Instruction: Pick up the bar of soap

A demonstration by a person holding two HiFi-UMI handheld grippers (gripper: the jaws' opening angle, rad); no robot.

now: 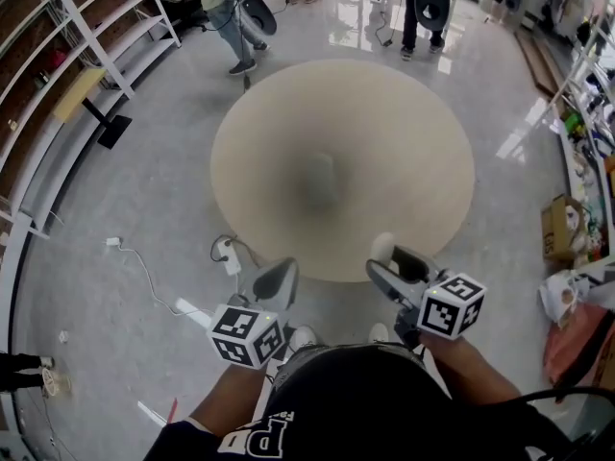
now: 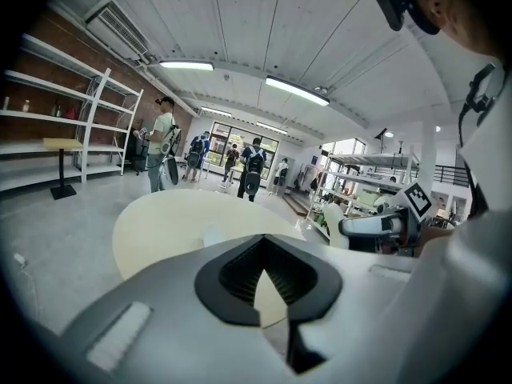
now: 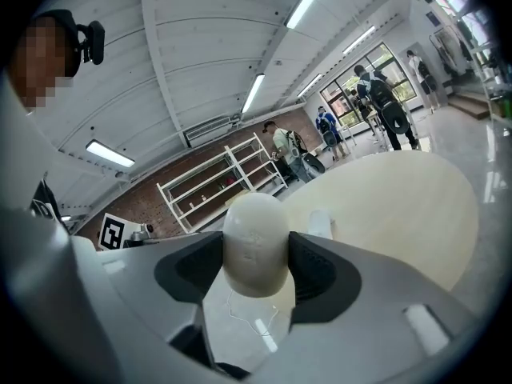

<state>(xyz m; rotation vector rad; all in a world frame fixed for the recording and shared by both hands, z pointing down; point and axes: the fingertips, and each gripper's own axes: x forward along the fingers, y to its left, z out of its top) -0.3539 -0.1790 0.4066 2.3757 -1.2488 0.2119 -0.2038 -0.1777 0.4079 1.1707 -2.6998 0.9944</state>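
Observation:
The bar of soap [image 3: 254, 242] is a pale, rounded oval. My right gripper [image 3: 254, 272] is shut on it, one dark pad on each side, and holds it in the air. In the head view the soap [image 1: 382, 246] sticks out of the right gripper [image 1: 386, 259] over the near edge of the round beige table [image 1: 404, 152]. My left gripper [image 1: 277, 284] hangs beside it, just off the table's near edge, shut with nothing between its jaws. The left gripper view shows its own tips [image 2: 262, 250] meeting, and the right gripper [image 2: 376, 225] to the right.
A small pale object [image 1: 322, 176] lies near the table's middle, blurred. White shelving [image 1: 96, 46] lines the left wall. A cable with a plug strip [image 1: 227, 254] lies on the floor by the table. Boxes [image 1: 562, 227] stand at the right. People [image 1: 231, 17] stand beyond the table.

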